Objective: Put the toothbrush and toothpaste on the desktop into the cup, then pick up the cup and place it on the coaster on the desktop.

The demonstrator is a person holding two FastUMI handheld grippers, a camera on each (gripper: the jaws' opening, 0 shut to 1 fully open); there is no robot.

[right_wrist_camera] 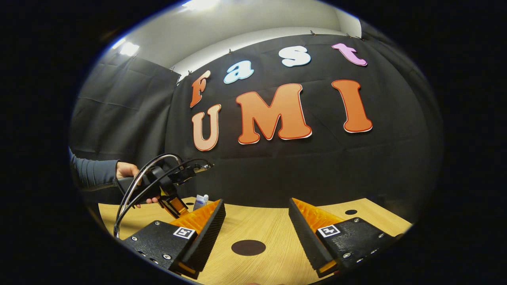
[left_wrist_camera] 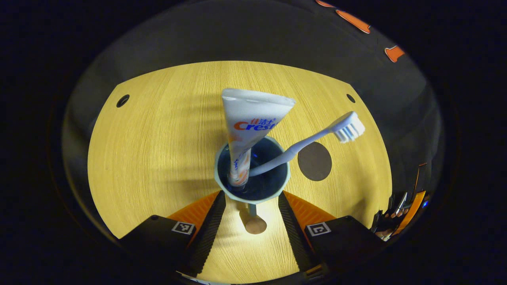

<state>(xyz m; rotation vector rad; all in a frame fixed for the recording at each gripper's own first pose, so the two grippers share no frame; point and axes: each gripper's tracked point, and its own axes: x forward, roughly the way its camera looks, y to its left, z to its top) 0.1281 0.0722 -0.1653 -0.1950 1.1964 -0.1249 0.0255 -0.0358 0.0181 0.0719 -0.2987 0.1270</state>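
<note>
Straddling the cup (left_wrist_camera: 252, 180), left gripper (left_wrist_camera: 252, 215) has fingers spread wide at cup's near side, not pressing. Toothpaste (left_wrist_camera: 247, 126) and toothbrush (left_wrist_camera: 309, 142) both stand inside already, so loading looks done. Coaster (left_wrist_camera: 314, 161) sits empty just right of cup; lift + placement still left. Right gripper (right_wrist_camera: 256, 231) is unclenched, holding nothing, w/ desktop (right_wrist_camera: 273, 225) beyond it.
</note>
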